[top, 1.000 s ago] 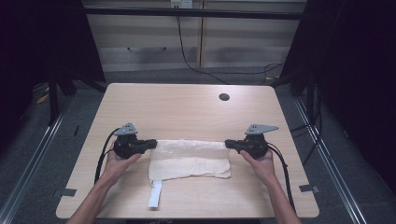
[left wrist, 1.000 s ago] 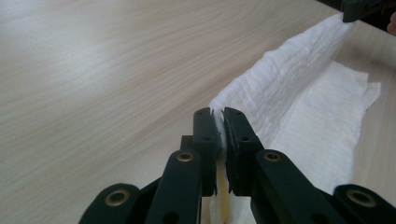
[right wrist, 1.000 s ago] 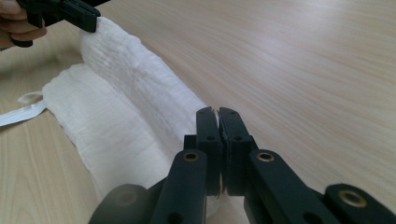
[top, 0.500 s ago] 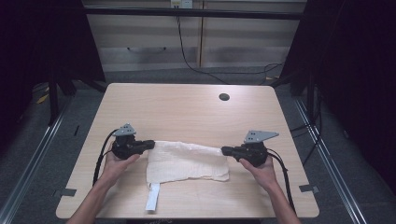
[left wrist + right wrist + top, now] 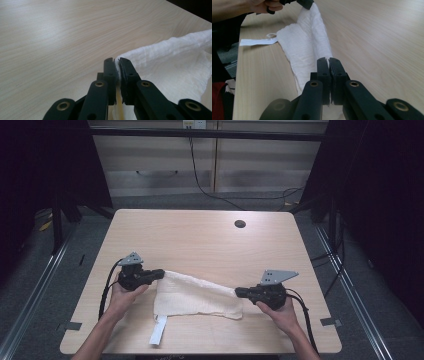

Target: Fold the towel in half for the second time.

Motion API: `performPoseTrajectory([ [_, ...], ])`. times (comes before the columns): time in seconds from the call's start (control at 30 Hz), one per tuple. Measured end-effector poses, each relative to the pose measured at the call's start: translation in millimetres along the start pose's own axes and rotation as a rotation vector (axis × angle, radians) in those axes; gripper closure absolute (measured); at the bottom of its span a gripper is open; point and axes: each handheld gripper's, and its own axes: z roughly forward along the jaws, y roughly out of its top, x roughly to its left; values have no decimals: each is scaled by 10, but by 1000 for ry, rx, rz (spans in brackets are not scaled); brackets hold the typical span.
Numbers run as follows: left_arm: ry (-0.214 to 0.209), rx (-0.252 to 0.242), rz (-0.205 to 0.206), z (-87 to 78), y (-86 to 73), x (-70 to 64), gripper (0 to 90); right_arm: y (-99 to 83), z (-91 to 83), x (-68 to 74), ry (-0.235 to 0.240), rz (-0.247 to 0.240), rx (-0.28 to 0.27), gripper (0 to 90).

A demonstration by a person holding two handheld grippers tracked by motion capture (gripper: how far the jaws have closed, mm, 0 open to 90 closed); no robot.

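cloth [image 5: 195, 296] white, mid-table [image 5: 210, 245] near front edge, stretched between grippers. left gripper [image 5: 159, 273] jaws clamped on far-left corner; right gripper [image 5: 239, 292] jaws clamped on right end. step, judged: mid-fold. next: carry held edge over evenly, keep both grips.

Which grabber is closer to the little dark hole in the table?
The right gripper. The hole sits near the table's far edge, almost straight ahead of it, while the left gripper, shut on the cloth's other end, lies farther off to the hole's left.
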Motion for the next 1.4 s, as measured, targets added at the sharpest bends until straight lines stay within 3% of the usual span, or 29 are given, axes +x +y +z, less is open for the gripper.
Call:
performPoseTrajectory([
  [0.27, 1, 6, -15, 0, 3, -4, 850, -101, -1, 116, 53, 16, 29, 880],
  [0.5, -9, 8, -2, 22, 5, -42, 849, -268, 94, 249, 92, 13, 139, 879],
  [0.83, -9, 0, 11, 41, 25, -68, 848, -386, 297, 192, 145, 69, 256, 882],
  [0.87, -17, -11, -3, 40, 53, -71, 848, -377, 297, 184, 129, 61, 259, 883],
  [1.0, -34, -43, 19, 45, 179, -146, 847, -351, 280, 98, 67, 60, 272, 885],
  [1.07, -49, -46, 52, 40, 243, -209, 845, -347, 259, 42, 24, 63, 270, 885],
  [1.27, -74, -96, 120, 20, 448, -420, 845, -365, 169, -239, -57, 142, 256, 886],
  [1.4, -84, -62, 177, 26, 431, -509, 845, -375, 160, -251, -74, 148, 247, 886],
])
